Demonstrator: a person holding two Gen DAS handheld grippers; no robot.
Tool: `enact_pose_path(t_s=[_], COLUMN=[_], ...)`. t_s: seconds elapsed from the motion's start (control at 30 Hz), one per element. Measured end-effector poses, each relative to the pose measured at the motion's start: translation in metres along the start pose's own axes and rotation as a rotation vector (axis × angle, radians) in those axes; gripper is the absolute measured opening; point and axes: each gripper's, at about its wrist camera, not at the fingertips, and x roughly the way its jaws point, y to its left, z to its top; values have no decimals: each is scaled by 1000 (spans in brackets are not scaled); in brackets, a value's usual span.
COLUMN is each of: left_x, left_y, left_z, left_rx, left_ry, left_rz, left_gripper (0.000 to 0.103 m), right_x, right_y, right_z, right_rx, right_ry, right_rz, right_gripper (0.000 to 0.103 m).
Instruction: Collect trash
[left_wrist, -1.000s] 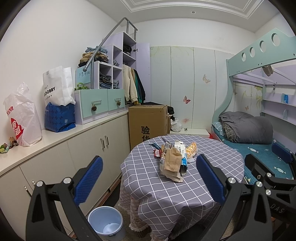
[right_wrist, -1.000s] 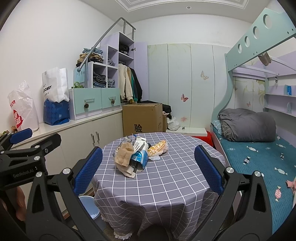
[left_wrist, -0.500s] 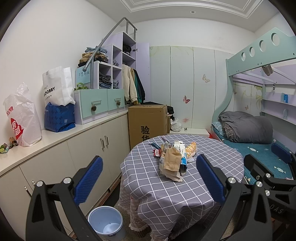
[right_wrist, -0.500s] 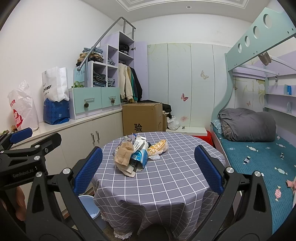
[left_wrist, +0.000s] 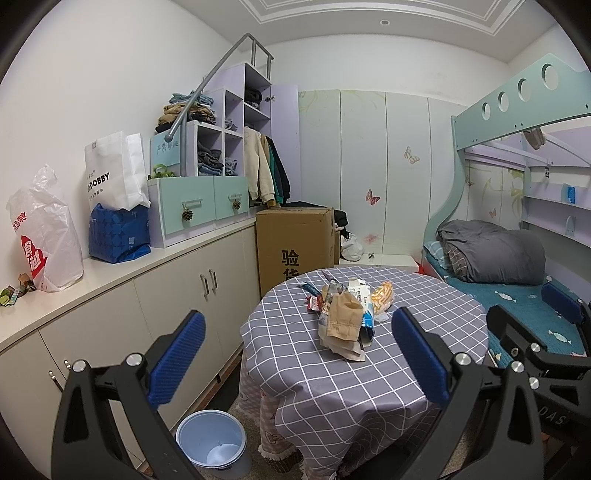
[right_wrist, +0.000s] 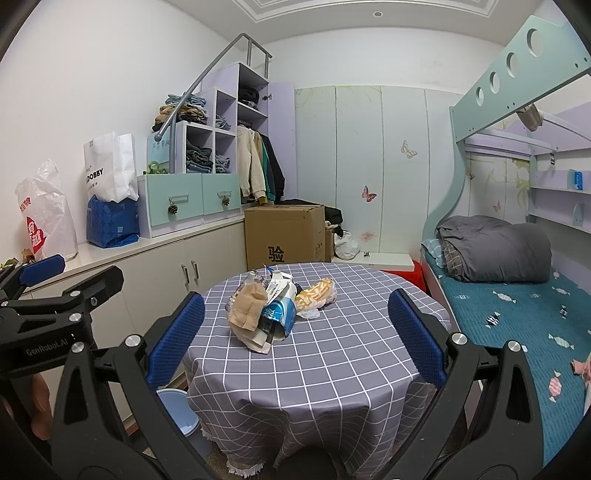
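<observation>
A pile of trash (left_wrist: 345, 315) lies on a round table with a grey checked cloth (left_wrist: 303, 362): a brown paper bag, a blue and white carton, an orange wrapper and small packets. The pile also shows in the right wrist view (right_wrist: 273, 310). A light blue bin (left_wrist: 211, 445) stands on the floor left of the table; its rim shows in the right wrist view (right_wrist: 173, 402). My left gripper (left_wrist: 295, 358) is open and empty, short of the table. My right gripper (right_wrist: 291, 336) is open and empty, also short of the table.
A white cabinet counter (left_wrist: 122, 266) runs along the left wall with bags (left_wrist: 44, 236) on it. A cardboard box (left_wrist: 295, 247) stands behind the table. A bunk bed (left_wrist: 517, 295) with a grey duvet fills the right side.
Both views have shifted very slightly. Both grippers stay open and empty. Nothing on the table has moved.
</observation>
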Motion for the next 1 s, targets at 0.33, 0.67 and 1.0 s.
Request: enact_pose_path(t_s=[0.33, 0.67, 1.0], left_x=[0, 20, 84], left_y=[0, 4, 22], left_z=[-1, -7, -39], left_rx=[4, 10, 3], left_ry=[6, 66, 258], left_rz=[2, 15, 30], left_gripper=[99, 99, 99], right_x=[1, 19, 77], right_y=[1, -5, -16], right_z=[0, -13, -32], right_rx=[1, 22, 64], right_ry=[4, 64, 188], right_rz=[0, 16, 15], right_gripper=[97, 97, 97])
